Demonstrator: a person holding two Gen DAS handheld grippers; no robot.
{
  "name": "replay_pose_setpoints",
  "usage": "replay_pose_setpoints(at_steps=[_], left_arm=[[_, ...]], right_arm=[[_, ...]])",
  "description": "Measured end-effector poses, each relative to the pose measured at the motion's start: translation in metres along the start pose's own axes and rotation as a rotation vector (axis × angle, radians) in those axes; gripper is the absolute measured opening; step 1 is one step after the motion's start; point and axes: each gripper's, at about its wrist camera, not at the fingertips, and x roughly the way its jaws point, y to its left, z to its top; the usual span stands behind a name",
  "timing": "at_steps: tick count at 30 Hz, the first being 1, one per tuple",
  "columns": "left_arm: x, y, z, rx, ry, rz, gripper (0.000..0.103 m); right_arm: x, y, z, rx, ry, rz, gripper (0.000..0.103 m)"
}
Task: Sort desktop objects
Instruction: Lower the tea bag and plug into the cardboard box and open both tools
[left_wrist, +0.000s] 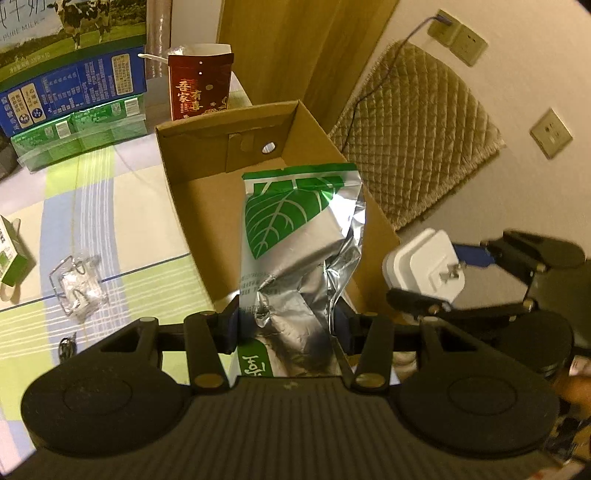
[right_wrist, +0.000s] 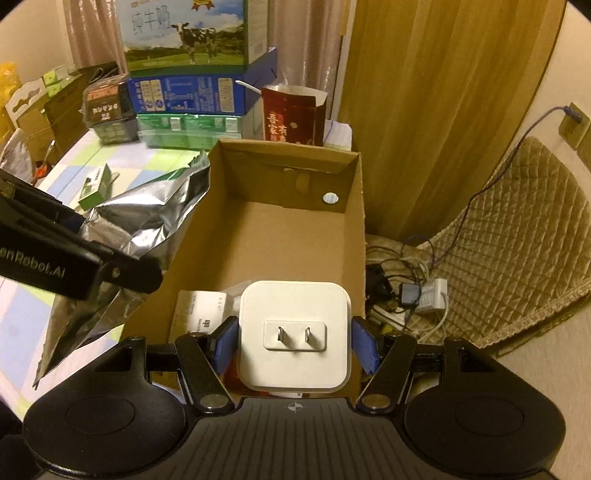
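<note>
My left gripper (left_wrist: 286, 321) is shut on a crumpled silver foil bag with a green leaf print (left_wrist: 295, 236), held up over the open cardboard box (left_wrist: 192, 192). Seen from the right wrist, that foil bag (right_wrist: 147, 221) hangs at the box's left wall with the left gripper's black body in front of it. My right gripper (right_wrist: 295, 345) is shut on a white square power adapter (right_wrist: 295, 310), prongs facing the camera, above the near end of the cardboard box (right_wrist: 354, 221). In the left wrist view the adapter (left_wrist: 424, 266) and right gripper (left_wrist: 458, 277) sit just right of the box.
A white card or packet (right_wrist: 199, 310) lies inside the box. Milk cartons (right_wrist: 184, 92) and a dark red carton (right_wrist: 291, 118) stand behind it. A small green box (right_wrist: 94, 186) and a clear wrapped item (left_wrist: 79, 288) lie on the checked tablecloth. Cables (right_wrist: 406, 291) and a quilted cushion (right_wrist: 517, 240) lie right.
</note>
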Motion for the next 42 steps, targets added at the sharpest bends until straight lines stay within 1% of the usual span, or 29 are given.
replay_pose_setpoints(at_steps=[6, 16, 24, 26, 27, 28, 30, 42], left_arm=[[0.017, 0.001, 0.014, -0.029, -0.003, 0.001, 0.044], [0.043, 0.010, 0.025, -0.069, 0.002, -0.002, 0.044], [0.054, 0.019, 0.031, -0.118, -0.012, -0.036, 0.044], [0.056, 0.022, 0.033, -0.141, -0.023, -0.050, 0.047], [0.054, 0.024, 0.034, -0.152, -0.041, -0.044, 0.048], [0.053, 0.024, 0.034, -0.149, -0.051, -0.035, 0.048], [0.051, 0.027, 0.034, -0.149, -0.060, -0.043, 0.046], [0.030, 0.041, 0.021, -0.104, -0.078, -0.013, 0.046]], right_arm=[[0.015, -0.006, 0.006, 0.003, 0.012, 0.002, 0.062], [0.037, -0.015, 0.008, 0.016, 0.031, -0.007, 0.062], [0.047, -0.015, 0.009, 0.017, 0.047, -0.016, 0.062], [0.048, -0.014, 0.008, 0.017, 0.052, -0.016, 0.062], [0.049, -0.014, 0.008, 0.016, 0.055, -0.016, 0.062], [0.049, -0.013, 0.008, 0.016, 0.056, -0.016, 0.062], [0.050, -0.013, 0.007, 0.015, 0.058, -0.014, 0.062], [0.048, 0.002, 0.011, 0.008, 0.052, 0.001, 0.062]])
